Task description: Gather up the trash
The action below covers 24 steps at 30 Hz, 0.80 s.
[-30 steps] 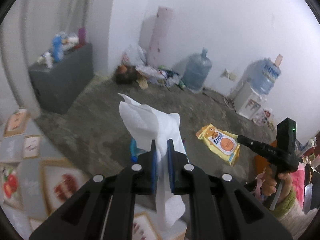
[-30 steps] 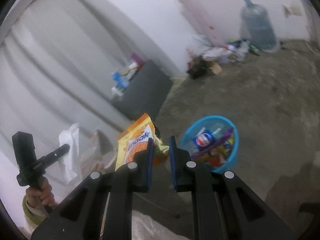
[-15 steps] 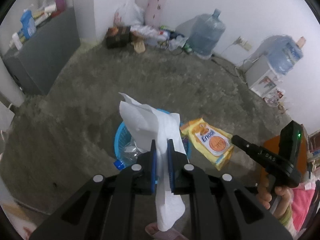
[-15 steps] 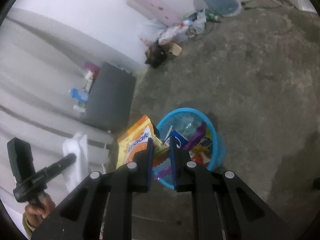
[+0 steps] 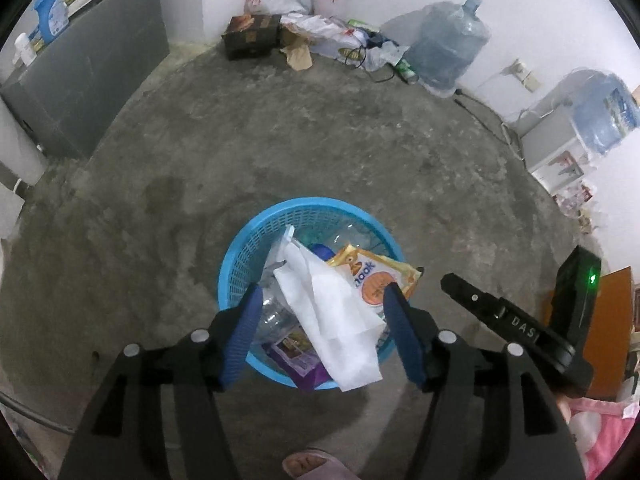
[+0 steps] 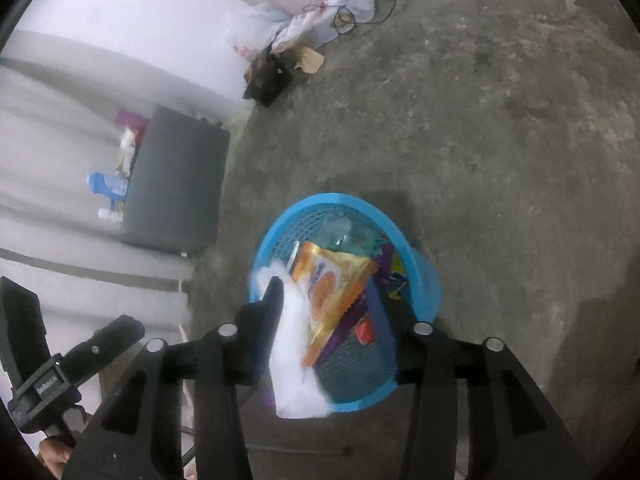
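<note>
A blue mesh basket (image 5: 256,236) stands on the concrete floor, also in the right wrist view (image 6: 424,276). A white tissue (image 5: 332,308) and an orange snack packet (image 5: 372,280) lie on top of the trash in it; both show in the right wrist view, tissue (image 6: 294,360), packet (image 6: 332,280). My left gripper (image 5: 324,336) is open and empty just above the basket. My right gripper (image 6: 332,320) is open and empty above it too. Clear bottles and purple wrappers lie under the tissue.
A grey cabinet (image 5: 80,68) stands at the left wall. Boxes and bags (image 5: 280,28) and water jugs (image 5: 444,52) line the far wall. A white dispenser (image 5: 560,148) stands at the right. My slipper (image 5: 316,464) is at the bottom edge.
Both grippers moved over the basket and opened. The tissue dropped from the left gripper and the snack packet from the right; both now lie in the basket.
</note>
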Each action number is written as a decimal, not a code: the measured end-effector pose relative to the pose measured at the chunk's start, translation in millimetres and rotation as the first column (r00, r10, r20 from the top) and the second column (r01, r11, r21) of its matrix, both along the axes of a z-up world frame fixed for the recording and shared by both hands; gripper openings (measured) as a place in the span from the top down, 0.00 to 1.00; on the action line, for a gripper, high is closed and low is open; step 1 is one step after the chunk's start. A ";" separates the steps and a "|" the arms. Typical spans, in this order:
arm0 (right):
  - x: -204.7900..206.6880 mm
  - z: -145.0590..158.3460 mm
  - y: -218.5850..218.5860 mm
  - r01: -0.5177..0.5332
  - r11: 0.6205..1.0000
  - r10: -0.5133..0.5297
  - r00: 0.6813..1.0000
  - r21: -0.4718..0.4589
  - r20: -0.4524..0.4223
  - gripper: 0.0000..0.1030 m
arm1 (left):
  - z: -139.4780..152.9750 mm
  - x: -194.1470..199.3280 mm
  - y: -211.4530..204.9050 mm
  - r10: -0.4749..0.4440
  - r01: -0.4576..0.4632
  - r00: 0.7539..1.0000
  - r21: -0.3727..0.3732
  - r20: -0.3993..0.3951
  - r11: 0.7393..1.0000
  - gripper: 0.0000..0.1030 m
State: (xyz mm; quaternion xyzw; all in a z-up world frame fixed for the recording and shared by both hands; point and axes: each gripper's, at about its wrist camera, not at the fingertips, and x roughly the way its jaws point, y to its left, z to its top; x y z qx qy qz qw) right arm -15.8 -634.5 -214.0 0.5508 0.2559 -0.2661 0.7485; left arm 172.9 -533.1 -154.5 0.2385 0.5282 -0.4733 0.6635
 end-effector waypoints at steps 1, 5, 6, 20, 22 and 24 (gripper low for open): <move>-1.5 2.5 2.0 0.001 1.000 -0.001 1.000 -0.011 -0.004 0.54 | 3.9 0.3 2.5 -0.001 0.002 1.000 -0.005 0.006 1.000 0.40; -16.1 23.3 8.9 0.005 0.998 -0.005 1.000 -0.055 -0.002 0.53 | 30.4 -1.9 13.4 0.004 -0.003 1.000 -0.054 0.015 0.999 0.40; -17.9 28.6 11.1 0.002 0.998 -0.002 1.000 -0.071 0.000 0.53 | 39.9 -3.5 18.1 0.005 -0.005 1.000 -0.071 0.007 0.997 0.40; -40.7 184.8 147.8 -0.256 0.776 0.252 0.964 -0.576 -0.088 0.24 | 213.6 -62.5 219.6 0.069 -0.013 0.989 -0.386 0.131 0.922 0.10; -42.7 198.5 174.3 -0.301 0.721 0.296 0.948 -0.624 -0.115 0.17 | 225.9 -72.2 258.2 0.156 -0.077 0.974 -0.411 0.162 0.908 0.06; -45.2 211.9 204.2 -0.332 0.670 0.318 0.937 -0.665 -0.147 0.12 | 233.8 -84.8 302.7 0.276 -0.165 0.938 -0.427 0.211 0.889 0.05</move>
